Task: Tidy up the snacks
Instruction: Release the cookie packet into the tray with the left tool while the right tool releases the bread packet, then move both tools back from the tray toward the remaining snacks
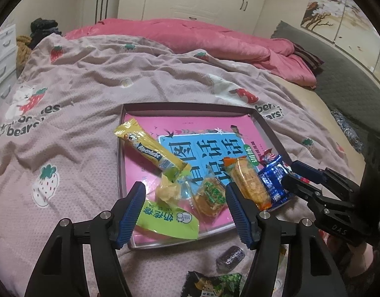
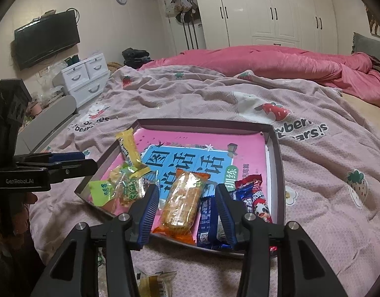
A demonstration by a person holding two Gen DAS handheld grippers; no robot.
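Two hand-held grippers hovered over a shallow tray (image 1: 261, 121) that lay on a pink strawberry-print blanket (image 1: 91, 86) covering a bed. The tray held a pink and blue book and several wrapped snacks along its near side. The left gripper (image 1: 185, 212) stood released, its blue pads spread with nothing between them; beyond its tips lay a green packet (image 1: 165, 222), a pale crumpled wrapper (image 1: 167, 193) and a small cake in clear wrap (image 1: 209, 198), with a long yellow bar (image 1: 150, 148) farther off, resting on the tray's left rim. The right gripper (image 2: 187, 215) was also unclenched and empty, poised over an orange-ended biscuit pack (image 2: 182, 205), with blue packets (image 2: 207, 220) just to the right. Nearer than the tray, on the blanket, lay a small dark foil sweet (image 1: 229, 257) and a green and black packet (image 1: 212, 284).
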